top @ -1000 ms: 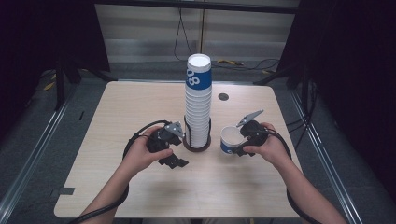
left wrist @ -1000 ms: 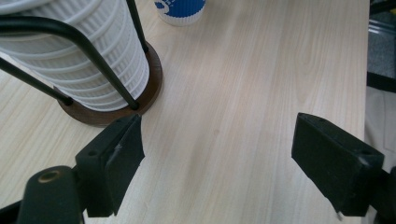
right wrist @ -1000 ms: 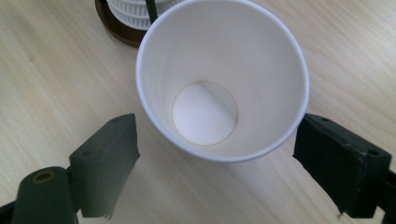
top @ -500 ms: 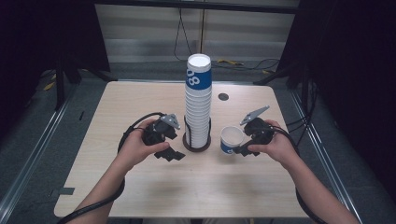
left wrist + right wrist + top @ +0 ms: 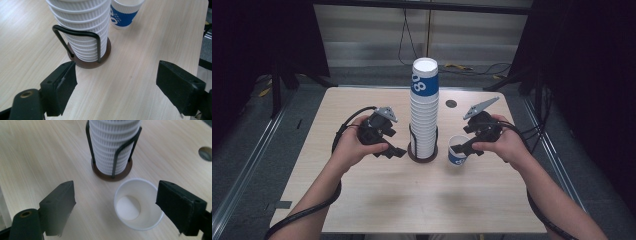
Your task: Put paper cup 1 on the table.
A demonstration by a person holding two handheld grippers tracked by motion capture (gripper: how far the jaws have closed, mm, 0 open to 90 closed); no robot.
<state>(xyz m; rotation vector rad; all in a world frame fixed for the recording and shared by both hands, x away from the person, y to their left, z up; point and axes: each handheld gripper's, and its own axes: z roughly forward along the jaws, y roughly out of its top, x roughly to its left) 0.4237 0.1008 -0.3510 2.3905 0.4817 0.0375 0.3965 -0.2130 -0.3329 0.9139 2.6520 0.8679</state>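
Note:
A tall stack of white ribbed paper cups (image 5: pixel 424 115), with a blue-printed cup on top, stands in a black wire holder on a brown round base (image 5: pixel 410 155) at the table's middle. A single blue-and-white cup (image 5: pixel 456 153) stands upright just right of it. My left gripper (image 5: pixel 393 151) is open and empty, left of the base (image 5: pixel 88 62). My right gripper (image 5: pixel 466 149) is open at the single cup's right side. In the right gripper view, the empty cup (image 5: pixel 137 203) sits between my spread jaws, nearer the right one, with the stack (image 5: pixel 112 142) behind it.
A light wooden table (image 5: pixel 362 200) holds everything. It has a small round hole (image 5: pixel 451 103) behind the stack, to the right. Dark floor, metal rails and cables surround the table. Bare wood lies in front and to the left.
My left gripper has drifted a little left and back from the holder. My right hand shifted slightly right and back. The single cup stays where it was.

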